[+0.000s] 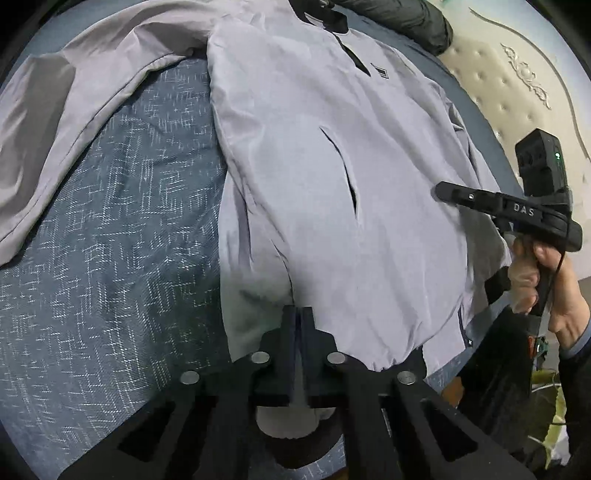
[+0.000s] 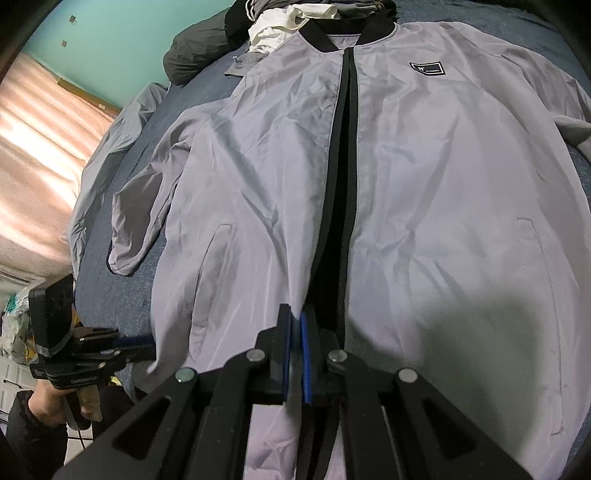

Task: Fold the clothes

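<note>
1. plainly, a light grey zip-front jacket (image 2: 424,177) lies spread face up on a bed with a dark blue patterned bedspread (image 1: 122,221); its black ribbed collar (image 2: 325,37) points away from the camera.
2. the black zipper (image 2: 345,155) runs down the middle of the jacket, and the two front panels sit slightly apart along it, showing a dark gap.
3. a small black chest patch (image 2: 426,68) sits near the collar, on the right side of the right wrist view.
4. one sleeve (image 2: 144,206) lies bent beside the body of the jacket on the left of the right wrist view, its dark cuff resting on the bedspread.
5. the right tongs (image 2: 295,325), with blue pads, are pressed together at the lower hem, just left of the zipper; they seem to pinch the jacket's edge there, though the fabric between them is hard to make out.
6. the left tongs (image 1: 299,321) are pressed together on a fold of the jacket's grey fabric near the hem at its side.
7. in the left wrist view, the right hand (image 1: 546,291) grips the handle of the other black tool, whose arm reaches over the jacket.
8. a cream tufted headboard (image 1: 517,92) stands beyond the bed, and a dark garment (image 1: 413,18) lies bunched past the collar.
9. a white garment (image 2: 280,26) is heaped beside the collar.
</note>
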Demonstrator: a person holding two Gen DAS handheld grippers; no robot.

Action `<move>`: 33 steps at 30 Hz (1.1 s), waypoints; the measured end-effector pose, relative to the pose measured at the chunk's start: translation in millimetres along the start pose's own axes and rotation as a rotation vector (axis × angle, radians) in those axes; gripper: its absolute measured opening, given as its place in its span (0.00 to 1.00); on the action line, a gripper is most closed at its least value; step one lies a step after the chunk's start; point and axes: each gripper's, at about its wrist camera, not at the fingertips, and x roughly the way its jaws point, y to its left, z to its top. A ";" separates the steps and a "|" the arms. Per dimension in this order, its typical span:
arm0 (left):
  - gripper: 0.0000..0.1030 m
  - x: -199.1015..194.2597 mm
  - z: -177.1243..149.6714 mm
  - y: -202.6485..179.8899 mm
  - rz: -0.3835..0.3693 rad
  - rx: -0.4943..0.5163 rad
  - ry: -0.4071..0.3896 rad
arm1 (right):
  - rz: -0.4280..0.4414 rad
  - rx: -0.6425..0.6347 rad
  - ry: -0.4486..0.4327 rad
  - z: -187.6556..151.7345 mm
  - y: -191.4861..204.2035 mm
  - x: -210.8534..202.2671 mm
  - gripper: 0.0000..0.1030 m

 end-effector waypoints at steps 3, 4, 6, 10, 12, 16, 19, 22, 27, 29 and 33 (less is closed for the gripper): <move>0.01 -10.3 -1.6 3.3 -0.014 0.005 -0.017 | 0.008 -0.001 0.000 0.2 2.6 1.6 0.05; 0.01 -15.2 -2.0 5.1 -0.019 0.005 -0.025 | 0.011 -0.005 0.000 0.5 3.8 2.0 0.05; 0.01 -26.4 -2.4 7.7 -0.030 0.001 -0.046 | 0.014 -0.012 -0.001 0.6 7.8 2.7 0.05; 0.00 -53.2 -3.8 14.6 -0.053 -0.019 -0.096 | 0.029 -0.013 -0.005 1.4 13.0 1.9 0.05; 0.00 -69.2 -6.1 21.0 -0.059 -0.034 -0.125 | 0.037 -0.013 -0.007 1.8 15.5 1.5 0.05; 0.00 -77.3 -11.5 37.1 -0.030 -0.081 -0.148 | 0.060 -0.024 0.003 1.1 26.6 8.8 0.05; 0.00 -65.2 -13.1 49.0 0.007 -0.121 -0.127 | 0.032 -0.017 0.011 0.3 31.7 19.8 0.07; 0.00 -48.2 -14.2 58.5 0.019 -0.153 -0.088 | -0.013 0.006 0.011 0.7 31.0 25.3 0.08; 0.00 -44.3 -15.5 55.8 -0.025 -0.166 -0.109 | -0.021 -0.032 -0.059 2.8 25.1 -10.2 0.28; 0.01 -48.8 -15.5 53.7 -0.055 -0.168 -0.131 | -0.011 -0.050 -0.064 3.2 22.0 -25.2 0.28; 0.29 -43.2 -16.1 46.9 -0.077 -0.153 -0.115 | 0.048 -0.087 0.035 -11.5 27.6 -24.4 0.44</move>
